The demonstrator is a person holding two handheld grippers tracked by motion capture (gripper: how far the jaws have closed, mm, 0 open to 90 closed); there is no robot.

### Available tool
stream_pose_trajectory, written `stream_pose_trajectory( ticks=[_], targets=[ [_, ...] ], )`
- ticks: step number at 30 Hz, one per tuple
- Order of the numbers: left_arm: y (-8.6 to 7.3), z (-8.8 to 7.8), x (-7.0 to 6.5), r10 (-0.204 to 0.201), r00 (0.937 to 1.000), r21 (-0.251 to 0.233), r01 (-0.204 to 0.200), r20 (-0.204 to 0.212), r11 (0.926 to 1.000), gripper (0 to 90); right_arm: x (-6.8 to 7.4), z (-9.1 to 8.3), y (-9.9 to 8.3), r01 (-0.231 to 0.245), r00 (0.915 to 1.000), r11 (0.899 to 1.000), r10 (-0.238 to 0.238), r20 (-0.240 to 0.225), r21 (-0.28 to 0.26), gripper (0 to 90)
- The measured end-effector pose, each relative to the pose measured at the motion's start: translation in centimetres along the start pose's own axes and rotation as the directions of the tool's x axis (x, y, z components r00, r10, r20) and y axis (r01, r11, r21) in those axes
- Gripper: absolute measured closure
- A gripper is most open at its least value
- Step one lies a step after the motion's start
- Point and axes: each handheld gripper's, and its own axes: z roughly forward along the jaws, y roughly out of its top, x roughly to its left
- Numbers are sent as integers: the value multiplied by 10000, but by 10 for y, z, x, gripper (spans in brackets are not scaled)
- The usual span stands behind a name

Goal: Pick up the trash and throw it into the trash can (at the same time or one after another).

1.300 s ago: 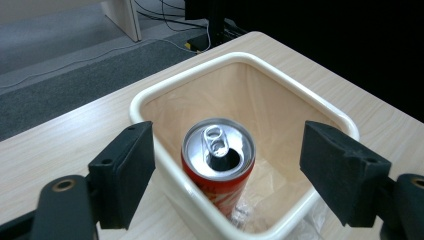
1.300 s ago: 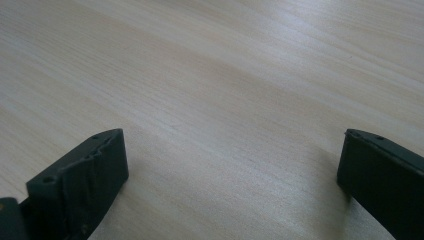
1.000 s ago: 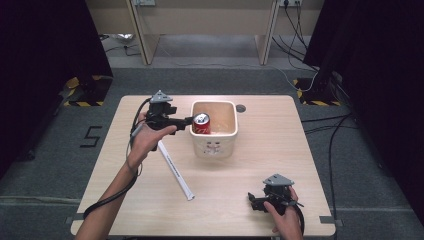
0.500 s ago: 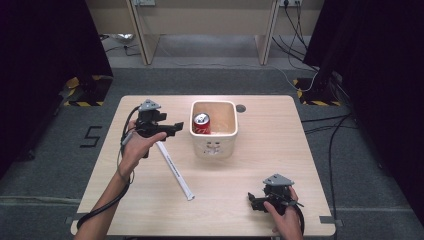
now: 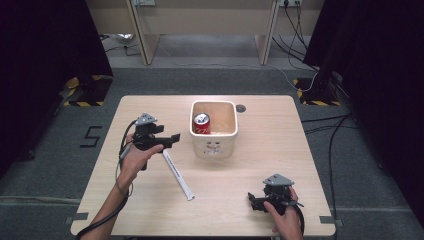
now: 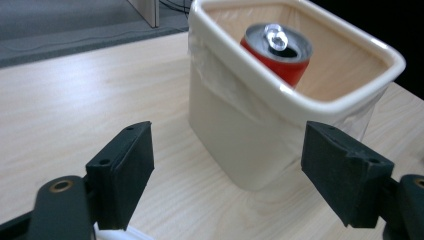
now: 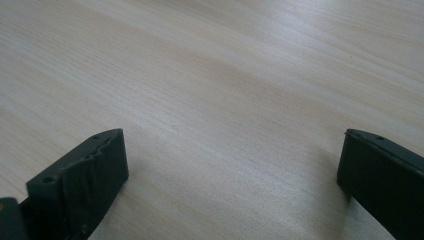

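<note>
Grey carpet rm; pale wood table [image 5: 300, 150]; desk legs [image 5: 142, 40] behind.

A pale wooden table [image 5: 280, 165] is seen on a grey floor [image 5: 210, 80]. A small dark round hole [image 5: 241, 107] is set in the tabletop toward 12 o'clock. A dark 5 [image 5: 91, 136] is marked on the floor at 9 o'clock of the table. A yellow-and-black striped base [image 5: 82, 92] is placed at 10 o'clock, a second striped base [image 5: 316, 95] at 2 o'clock. Black cables [image 5: 330, 135] are laid at 3 o'clock.
</note>
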Motion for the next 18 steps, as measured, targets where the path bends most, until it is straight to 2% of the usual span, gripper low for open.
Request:
stream_pose_trajectory(
  ticks=[8, 12, 15, 18],
  targets=[
    [-24, 6, -2, -150, 9998, 90, 151, -127, 9998, 207, 0, 0, 0, -1, 10000, 10000, 1, 7, -10, 3],
    [-36, 9, -4, -85, 9997, 244, 91, -244, 9997, 207, 0, 0, 0, 1, 10000, 10000, -1, 7, -10, 3],
    [-46, 14, -3, -7, 9997, 578, 21, -250, 9983, 207, 0, 0, 0, 2, 10000, 10000, -2, 2, -1, 3],
    [-55, 16, 0, -141, 9992, 708, 168, -373, 9974, 208, 0, 0, 0, 2, 10000, 10000, -2, 8, -9, 3]
  ],
)
